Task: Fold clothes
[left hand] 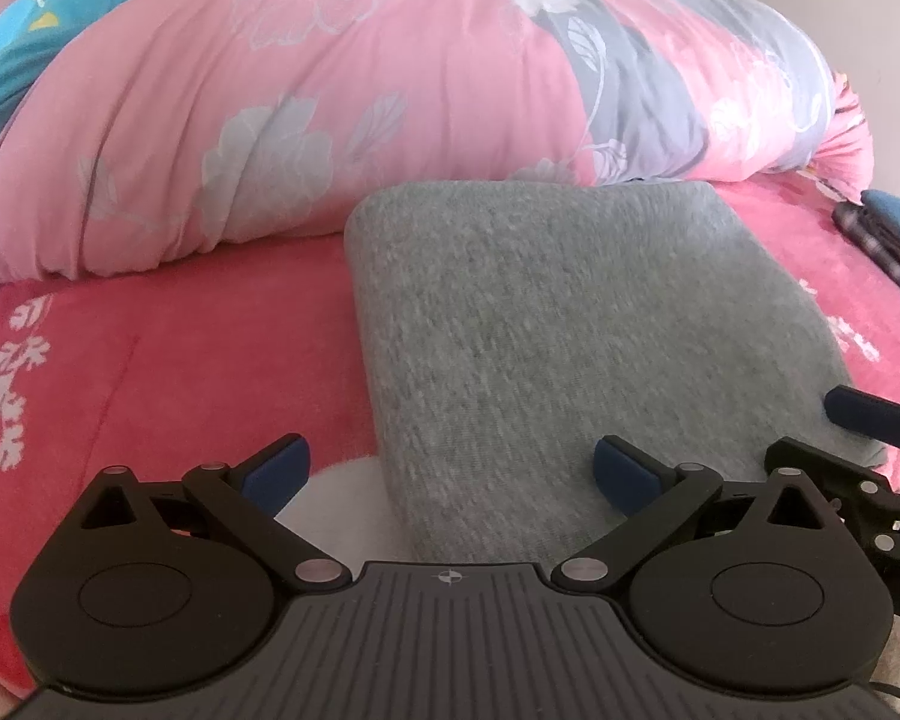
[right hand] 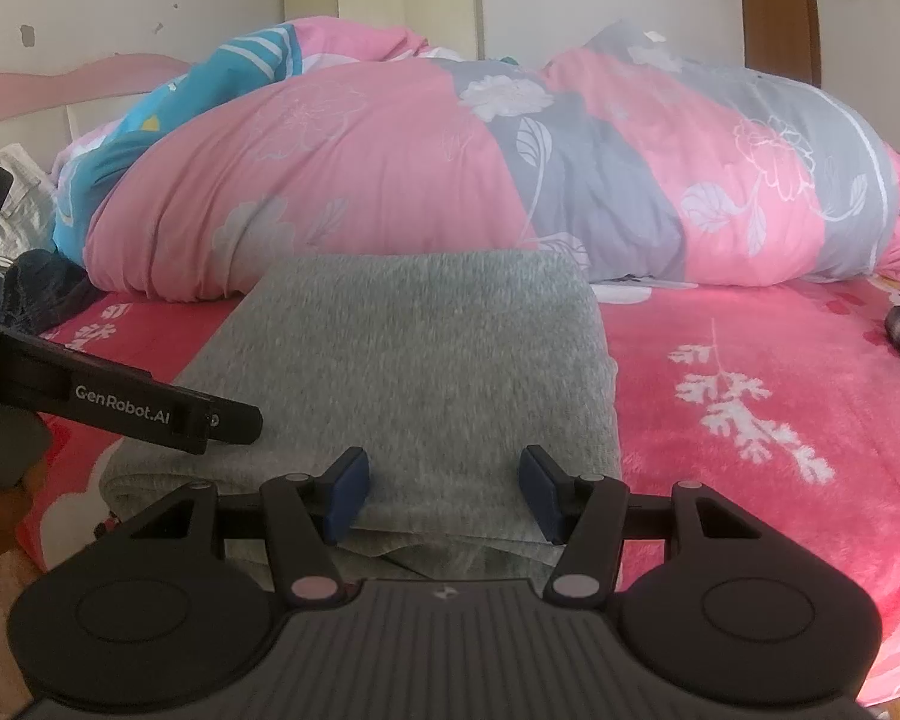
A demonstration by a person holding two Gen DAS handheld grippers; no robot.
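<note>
The gray cloth [right hand: 402, 360] lies folded flat on the red blanket [right hand: 750, 360], in front of the big pink quilt [right hand: 390, 180]. The left gripper [left hand: 450, 474] and the right gripper [right hand: 444, 492] both hang open at its near edge, holding nothing. To fold well, pinch both near corners together and lift evenly.

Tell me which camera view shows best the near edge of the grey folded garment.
The right wrist view: the grey folded garment shows its layered near edge there, between the open right gripper fingers. In the left wrist view, the left gripper body hides that edge.
</note>
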